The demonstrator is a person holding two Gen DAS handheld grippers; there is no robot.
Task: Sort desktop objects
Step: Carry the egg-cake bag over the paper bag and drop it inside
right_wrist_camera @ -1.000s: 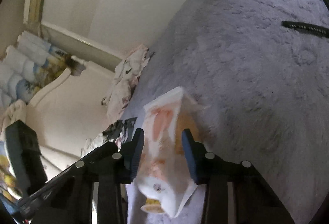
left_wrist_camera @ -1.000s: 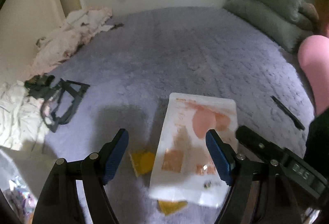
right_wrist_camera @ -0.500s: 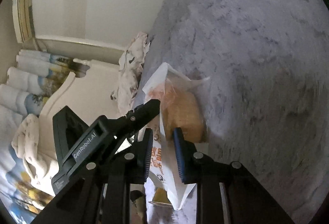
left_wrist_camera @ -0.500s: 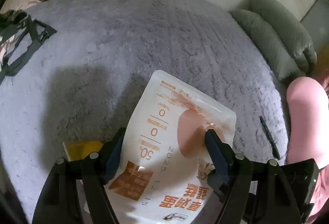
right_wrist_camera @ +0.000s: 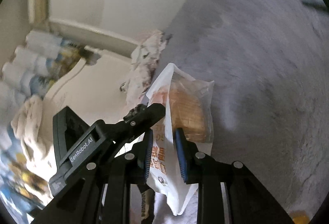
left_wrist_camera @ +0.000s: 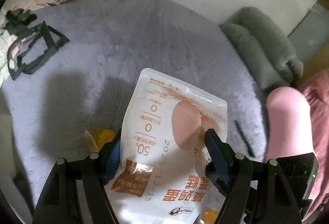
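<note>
The white snack pouch is off the bed, hanging in the lower middle of the left wrist view, its long axis running from the bottom of the frame up toward the centre, printed face toward that camera. The left hand-held gripper stands wide, one blue pad at each long edge of the pouch; whether the pads actually touch it I cannot tell. The right hand-held gripper is narrowed onto the pouch edge-on, pinching its thin side, the bread showing through the clear panel just above the fingers. So the right one appears to carry the weight, and the left is straddling the width, the nearer to take it over. The grey bed cover lies behind, with a yellow packet at lower left, beside the left pad
</note>
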